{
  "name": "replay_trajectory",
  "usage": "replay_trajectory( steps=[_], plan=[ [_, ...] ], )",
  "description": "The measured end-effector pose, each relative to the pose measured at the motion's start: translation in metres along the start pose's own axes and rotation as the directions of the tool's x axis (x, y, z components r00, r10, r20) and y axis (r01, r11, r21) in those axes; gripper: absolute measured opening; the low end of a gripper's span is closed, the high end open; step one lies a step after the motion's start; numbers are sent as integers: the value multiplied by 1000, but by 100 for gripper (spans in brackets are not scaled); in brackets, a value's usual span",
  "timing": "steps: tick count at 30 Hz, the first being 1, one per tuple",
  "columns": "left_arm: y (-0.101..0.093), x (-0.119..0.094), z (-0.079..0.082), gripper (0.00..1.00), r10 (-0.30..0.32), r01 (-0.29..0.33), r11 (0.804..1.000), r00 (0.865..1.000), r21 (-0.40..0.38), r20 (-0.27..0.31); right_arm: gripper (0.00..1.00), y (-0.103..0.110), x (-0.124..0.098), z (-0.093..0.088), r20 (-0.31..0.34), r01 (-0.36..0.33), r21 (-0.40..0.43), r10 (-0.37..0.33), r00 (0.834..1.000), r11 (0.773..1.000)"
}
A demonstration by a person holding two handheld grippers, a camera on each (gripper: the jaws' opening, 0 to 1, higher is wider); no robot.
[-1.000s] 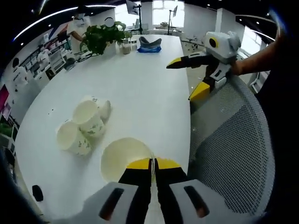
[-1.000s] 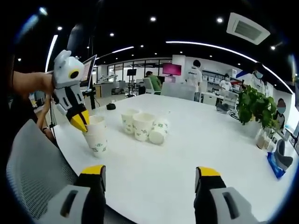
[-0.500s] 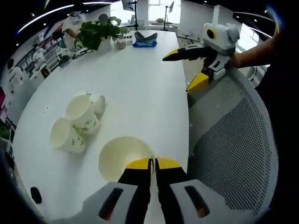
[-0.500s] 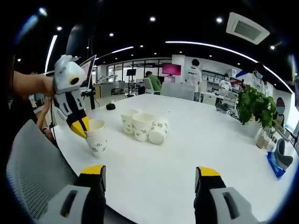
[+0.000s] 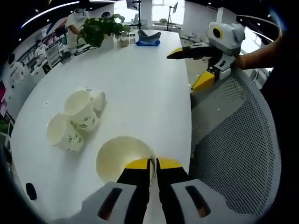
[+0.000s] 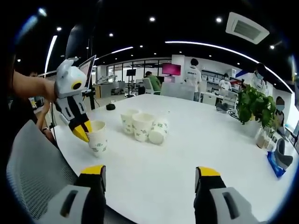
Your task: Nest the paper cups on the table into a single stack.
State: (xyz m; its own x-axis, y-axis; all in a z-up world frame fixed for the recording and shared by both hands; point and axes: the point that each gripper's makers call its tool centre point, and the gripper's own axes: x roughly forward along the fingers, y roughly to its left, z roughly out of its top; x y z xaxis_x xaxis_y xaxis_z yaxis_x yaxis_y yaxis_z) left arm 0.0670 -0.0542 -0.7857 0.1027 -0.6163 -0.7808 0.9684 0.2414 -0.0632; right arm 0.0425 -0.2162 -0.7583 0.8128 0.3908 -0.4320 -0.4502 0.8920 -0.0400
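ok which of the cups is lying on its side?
The rightmost cup of the cluster in the right gripper view, its mouth facing the camera. The other two cluster cups and the cup in the left claw stand upright.

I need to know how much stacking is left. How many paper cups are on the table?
4 visible: one held at its rim by the left gripper, the held cup near the table edge, and a cluster of three cups further in. Nested cups may be hidden.

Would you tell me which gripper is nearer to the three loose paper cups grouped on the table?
Left. The left gripper grips a cup beside the group; the right gripper hangs open at the table edge, farther away.
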Motion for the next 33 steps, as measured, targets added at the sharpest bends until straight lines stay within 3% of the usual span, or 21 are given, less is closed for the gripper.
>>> replay_trajectory(
  steps=[16, 23, 33],
  plan=[
    [8, -33, 28, 19, 14, -14, 1000, 996, -3, 93, 79, -1, 0, -1, 4, -5, -2, 5, 1000, 1000],
    [34, -52, 44, 21, 86, -88, 996, 985, 5, 147, 79, -1, 0, 1, 11, -2, 0, 2, 1000, 1000],
    [89, -64, 48, 22, 193, -196, 981, 968, 4, 163, 80, -2, -1, 2, 21, 5, 4, -6, 1000, 1000]
  ],
)
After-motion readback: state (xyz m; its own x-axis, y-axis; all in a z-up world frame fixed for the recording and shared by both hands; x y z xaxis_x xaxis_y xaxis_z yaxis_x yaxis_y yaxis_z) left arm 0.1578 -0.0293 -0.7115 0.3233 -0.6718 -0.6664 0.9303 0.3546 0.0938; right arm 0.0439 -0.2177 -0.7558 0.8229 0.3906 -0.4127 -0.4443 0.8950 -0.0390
